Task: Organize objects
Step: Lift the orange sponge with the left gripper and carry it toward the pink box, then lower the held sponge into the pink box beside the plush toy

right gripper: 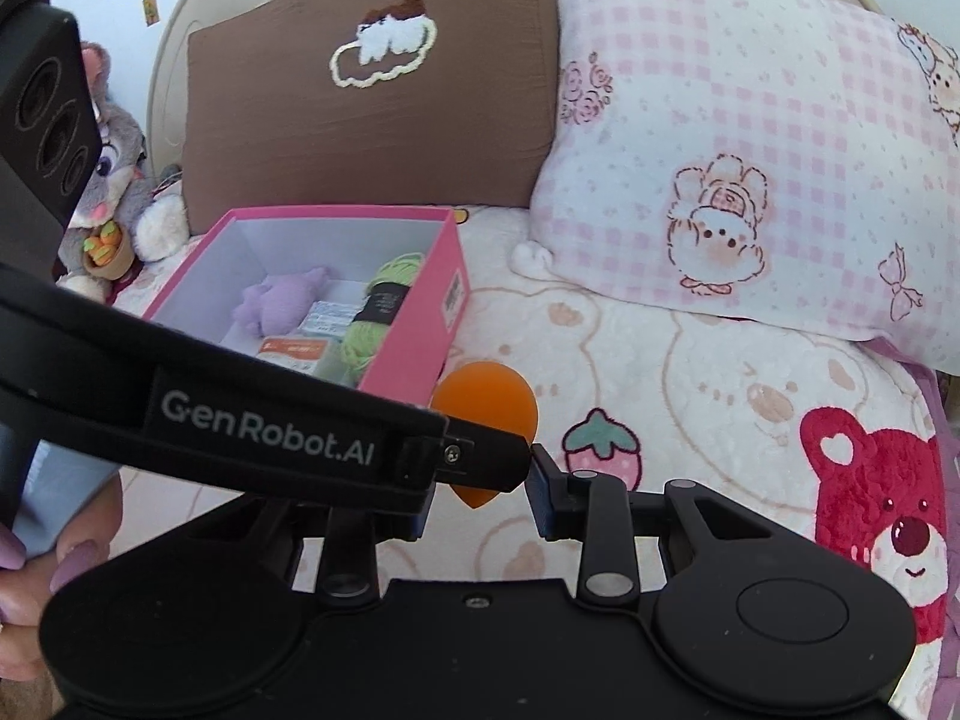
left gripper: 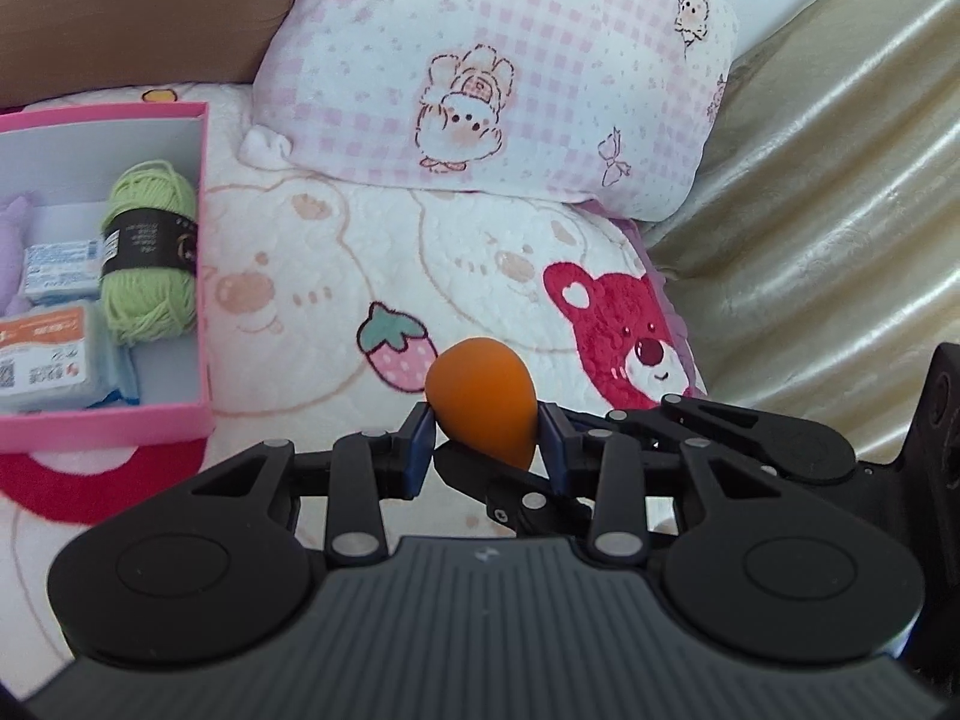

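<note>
An orange egg-shaped sponge [left gripper: 480, 396] hangs over the bear-print blanket [left gripper: 336, 276], and my left gripper [left gripper: 487, 429] is shut on it, blue pads on both sides. In the right wrist view the sponge [right gripper: 486, 402] shows above the left gripper's finger [right gripper: 480, 456], which crosses the picture. My right gripper [right gripper: 480, 498] has narrow jaws. The sponge's pointed end sits between them; contact with its pads is hidden. One of its fingers [left gripper: 504, 480] lies under the sponge. To the left stands an open pink box [left gripper: 120, 420] holding green yarn [left gripper: 150, 252].
The pink box [right gripper: 414, 354] also holds a purple plush [right gripper: 279, 306] and tissue packs [left gripper: 60, 270]. A pink checked pillow [left gripper: 510, 78] and a brown cushion [right gripper: 372, 96] lie behind. A grey plush rabbit [right gripper: 114, 180] sits far left. Gold fabric [left gripper: 840, 210] lies right. A hand [right gripper: 36, 570] grips the left handle.
</note>
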Action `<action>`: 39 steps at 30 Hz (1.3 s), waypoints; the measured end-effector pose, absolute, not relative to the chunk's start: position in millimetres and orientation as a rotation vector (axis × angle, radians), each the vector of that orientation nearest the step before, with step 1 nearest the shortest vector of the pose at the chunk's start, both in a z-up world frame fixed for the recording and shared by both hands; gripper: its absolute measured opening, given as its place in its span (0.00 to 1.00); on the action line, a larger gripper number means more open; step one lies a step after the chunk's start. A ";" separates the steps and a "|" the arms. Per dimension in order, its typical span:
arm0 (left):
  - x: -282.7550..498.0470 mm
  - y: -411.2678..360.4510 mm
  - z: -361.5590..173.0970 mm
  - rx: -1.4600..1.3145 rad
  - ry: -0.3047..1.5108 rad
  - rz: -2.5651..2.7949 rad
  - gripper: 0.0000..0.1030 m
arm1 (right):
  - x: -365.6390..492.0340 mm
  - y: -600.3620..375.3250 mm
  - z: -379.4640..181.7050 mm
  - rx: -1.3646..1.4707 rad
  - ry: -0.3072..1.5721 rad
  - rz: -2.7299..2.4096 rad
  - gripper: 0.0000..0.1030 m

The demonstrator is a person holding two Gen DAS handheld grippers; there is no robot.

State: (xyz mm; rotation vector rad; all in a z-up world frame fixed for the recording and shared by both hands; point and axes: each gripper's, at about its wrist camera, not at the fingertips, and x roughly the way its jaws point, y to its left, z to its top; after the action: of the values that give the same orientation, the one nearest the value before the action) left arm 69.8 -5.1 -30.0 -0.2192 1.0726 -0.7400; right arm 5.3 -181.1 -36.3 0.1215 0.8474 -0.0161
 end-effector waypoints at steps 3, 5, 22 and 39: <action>55.4 5.9 -25.0 -0.218 1.085 -0.716 0.34 | -3.3 -168.1 -30.9 0.116 0.865 -0.008 0.37; 45.3 13.5 -21.0 -0.207 1.081 -0.704 0.34 | -9.7 -160.3 -28.1 0.119 0.867 0.003 0.37; 10.0 91.5 -8.5 -0.268 1.014 -0.635 0.34 | -20.7 -91.5 -6.9 0.041 0.849 0.109 0.37; 23.4 126.0 -2.1 -0.223 0.996 -0.543 0.34 | 10.5 -55.4 -7.8 0.018 0.836 0.180 0.37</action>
State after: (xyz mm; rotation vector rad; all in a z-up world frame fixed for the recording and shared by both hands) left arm 23.4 126.0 -2.1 -0.2227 0.9963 -0.5430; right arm 10.5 -55.4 -7.8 0.0181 0.8358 0.1802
